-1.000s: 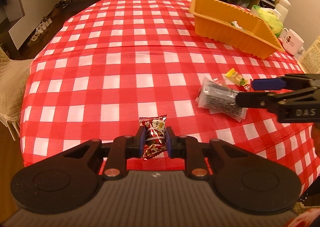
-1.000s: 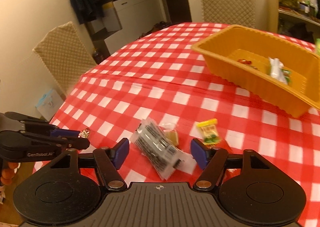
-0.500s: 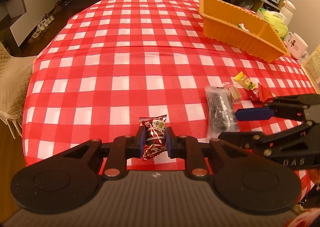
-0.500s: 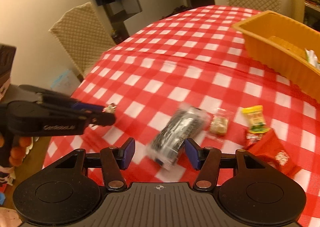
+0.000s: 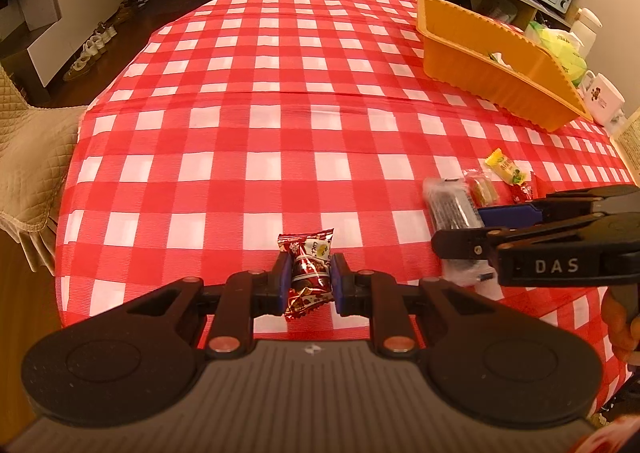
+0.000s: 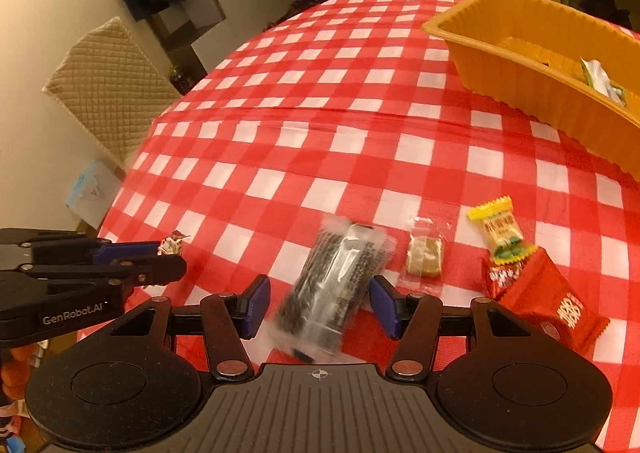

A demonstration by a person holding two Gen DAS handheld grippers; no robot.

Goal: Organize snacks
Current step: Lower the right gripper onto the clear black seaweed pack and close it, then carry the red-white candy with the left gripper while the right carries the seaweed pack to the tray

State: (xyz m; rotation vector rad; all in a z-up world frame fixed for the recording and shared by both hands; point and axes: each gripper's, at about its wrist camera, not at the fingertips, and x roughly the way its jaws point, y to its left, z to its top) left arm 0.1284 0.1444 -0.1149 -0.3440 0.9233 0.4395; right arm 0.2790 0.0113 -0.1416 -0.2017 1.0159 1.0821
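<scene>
— What have your left tongs [image 5: 308, 279] got?

— They're clenched on a small red-and-brown candy wrapper [image 5: 307, 273], crimped at both ends, with a pale patch of print near the top. It stands upright between the blue pads, just above the near edge of the bench [image 5: 256, 125] with its red-and-white check cloth.

— And your right tongs [image 6: 318, 307]?

— Their jaws have just been closing in, but they are not gripping: the pads stand apart on either side of a long clear packet of dark sticks [image 6: 334, 285] that lies slantwise on the cloth, a gap showing at each pad.

— What lies beside it?

— A clear-wrapped tan square [image 6: 424, 257], then a yellow-topped candy [image 6: 500, 231] resting against a red pouch with white print [image 6: 548, 297].

— And the tray?

— The orange tray [image 6: 516, 53] sits farther back to the right, well apart, with a few wrappers inside.
</scene>
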